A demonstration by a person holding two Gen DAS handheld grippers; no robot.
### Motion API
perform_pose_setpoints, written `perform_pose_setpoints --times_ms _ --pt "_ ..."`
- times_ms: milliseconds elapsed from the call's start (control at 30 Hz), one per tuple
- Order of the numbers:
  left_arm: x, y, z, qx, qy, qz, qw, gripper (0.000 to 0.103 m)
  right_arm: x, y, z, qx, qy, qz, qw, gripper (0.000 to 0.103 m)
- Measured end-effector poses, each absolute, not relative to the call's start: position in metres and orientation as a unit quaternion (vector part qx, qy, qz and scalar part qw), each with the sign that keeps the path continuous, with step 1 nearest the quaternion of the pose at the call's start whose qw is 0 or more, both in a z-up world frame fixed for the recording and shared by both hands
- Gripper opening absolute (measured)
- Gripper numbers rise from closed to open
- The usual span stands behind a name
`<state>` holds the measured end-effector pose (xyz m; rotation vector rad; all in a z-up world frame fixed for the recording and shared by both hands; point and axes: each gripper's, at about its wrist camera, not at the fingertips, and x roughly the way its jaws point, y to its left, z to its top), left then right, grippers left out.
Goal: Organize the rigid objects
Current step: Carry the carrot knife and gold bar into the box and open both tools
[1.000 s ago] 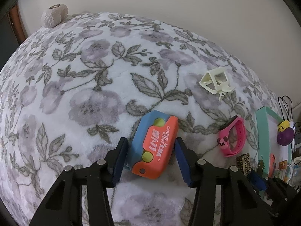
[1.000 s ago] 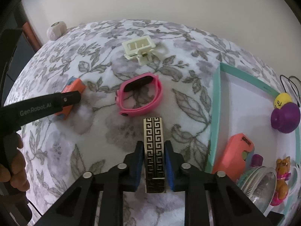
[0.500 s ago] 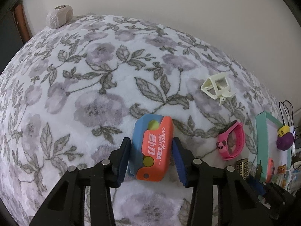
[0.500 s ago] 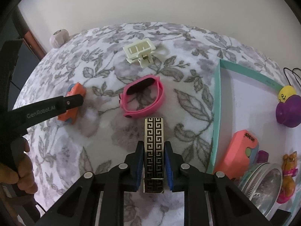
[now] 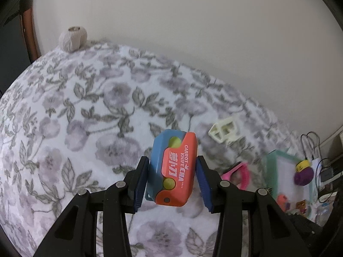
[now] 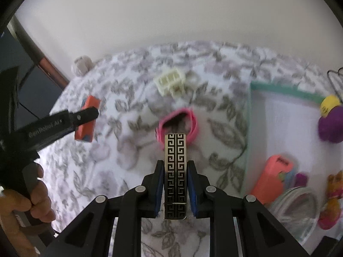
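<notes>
Both tools lifted: carrot knife toy (image 5: 173,169) and patterned bar (image 6: 175,175).

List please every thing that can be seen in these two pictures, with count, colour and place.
carrot knife toy: 1, orange and blue, held between the left fingers
patterned bar: 1, black and gold, held between the right fingers
wristband: 1, pink, on the blanket past the bar
clip: 1, cream, on the blanket further back
tray: 1, teal rim, at the right
purple toy: 1, purple with a yellow top, on the tray's far side
orange case: 1, in the tray
yarn ball: 1, beige, far corner
blanket: 1, white with grey flowers
left gripper: black, blue pads
right gripper: black, blue pads
hand: 1, holding the left gripper's handle
</notes>
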<state>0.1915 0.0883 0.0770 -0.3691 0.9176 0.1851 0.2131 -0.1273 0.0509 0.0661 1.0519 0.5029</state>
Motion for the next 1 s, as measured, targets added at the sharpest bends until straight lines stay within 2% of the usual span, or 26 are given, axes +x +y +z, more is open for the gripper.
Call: perform_pose_setpoints --times_ms 233,400,700,1000 --pt "0.184 0.076 0.108 -0.174 0.397 0.074 0.898 0.046 0.212 -0.172 0.099 0.049 0.437 0.197 0.876 0.022" --pt "0.182 0.063 0.120 -0.173 0.377 0.056 0.908 0.046 0.211 -0.211 0.115 0.061 0.415 0.147 0.896 0.022" --pt "0.187 0.004 0.126 -0.145 0.366 -0.002 0.919 0.046 0.212 -0.279 0.113 0.093 0.407 0.076 0.906 0.022" --pt "0.197 -0.084 0.117 -0.097 0.363 -0.083 0.923 0.046 0.212 -0.302 0.099 0.095 0.417 0.057 0.902 0.022"
